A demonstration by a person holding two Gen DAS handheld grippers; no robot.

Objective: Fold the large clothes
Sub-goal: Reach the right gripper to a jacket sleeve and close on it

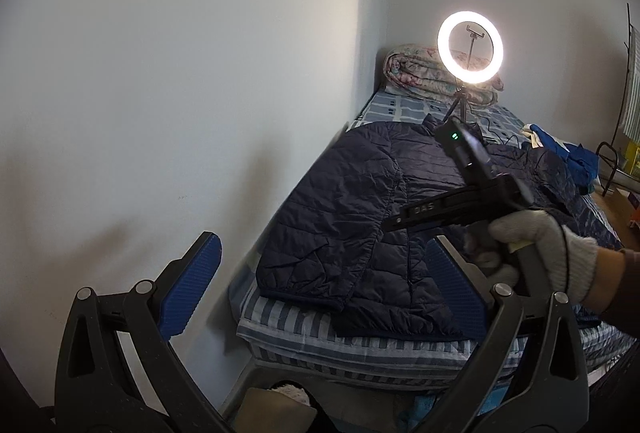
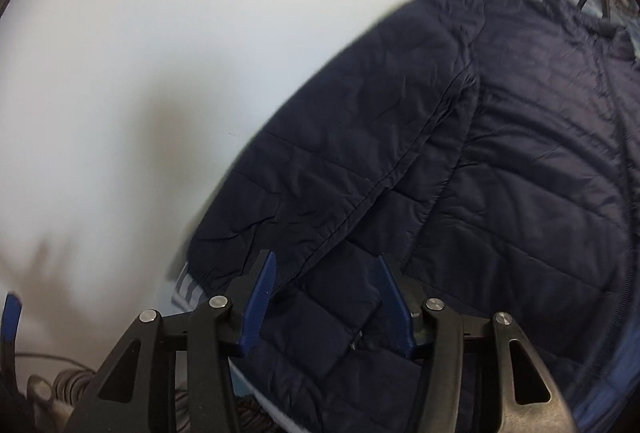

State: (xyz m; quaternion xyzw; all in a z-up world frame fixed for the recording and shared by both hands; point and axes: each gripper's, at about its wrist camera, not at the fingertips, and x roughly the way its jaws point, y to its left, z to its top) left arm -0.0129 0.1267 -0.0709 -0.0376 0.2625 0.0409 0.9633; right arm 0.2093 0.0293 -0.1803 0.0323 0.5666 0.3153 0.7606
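A dark navy quilted jacket (image 1: 352, 205) lies spread on a bed with striped blue bedding (image 1: 360, 345), one sleeve laid along its near-left side. My left gripper (image 1: 320, 273) is open and empty, held off the bed's near-left corner beside the wall. The right gripper's body, held by a gloved hand (image 1: 556, 253), hovers over the jacket's lower part. In the right wrist view the jacket (image 2: 460, 137) fills the frame, and my right gripper (image 2: 326, 261) is open just above the hem near the sleeve cuff, holding nothing.
A lit ring light on a small tripod (image 1: 470, 47) stands on the bed behind the jacket's collar. A rolled floral quilt (image 1: 416, 73) lies at the headboard. Blue clothes (image 1: 568, 157) are piled at the right. A white wall (image 1: 180, 73) runs along the bed's left.
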